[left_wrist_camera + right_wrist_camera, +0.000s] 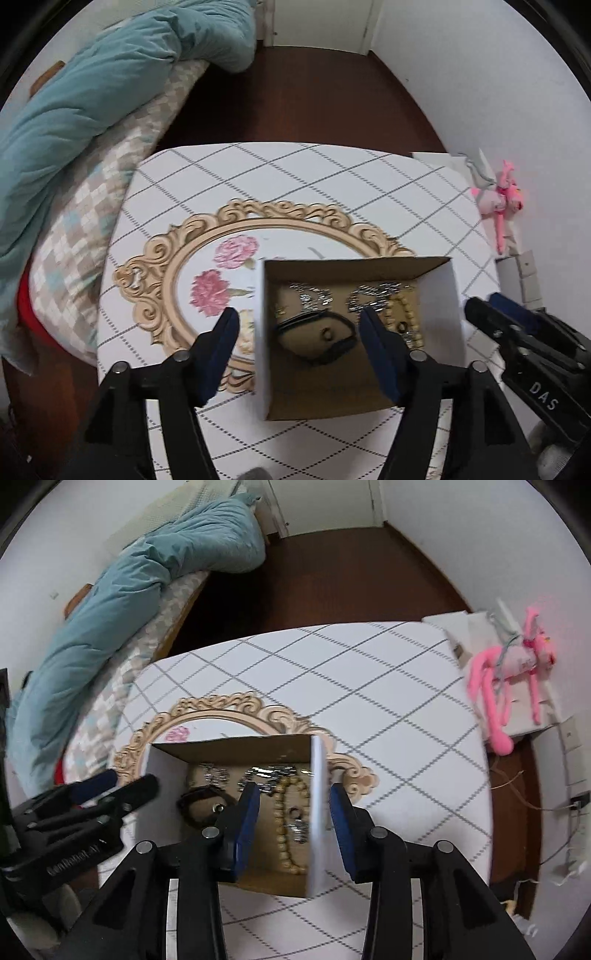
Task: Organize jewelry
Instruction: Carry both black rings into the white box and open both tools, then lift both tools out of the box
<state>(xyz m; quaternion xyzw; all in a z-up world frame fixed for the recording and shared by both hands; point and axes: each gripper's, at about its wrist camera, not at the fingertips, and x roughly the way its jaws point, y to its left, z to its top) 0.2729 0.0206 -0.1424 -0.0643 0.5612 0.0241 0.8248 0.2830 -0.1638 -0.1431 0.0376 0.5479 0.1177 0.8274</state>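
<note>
An open cardboard box [441, 310] stands on the table and holds a black band [317, 338], silver chains [373, 293] and a beige bead string [408, 315]. My left gripper [297, 334] is open, its fingers straddling the box's left wall. My right gripper [293, 814] is open, its fingers straddling the box's right wall [317, 812]; the beads [282, 834], chains [266, 773] and band [199, 805] lie between. The right gripper also shows at the right edge of the left wrist view [491, 314], jaws near each other.
The table [332, 184] has a white checked cover with an ornate flower print [221, 273]. A bed with a teal duvet [92, 103] lies left. A pink plush toy [506, 679] hangs on white boxes at the right. Dark wood floor lies beyond.
</note>
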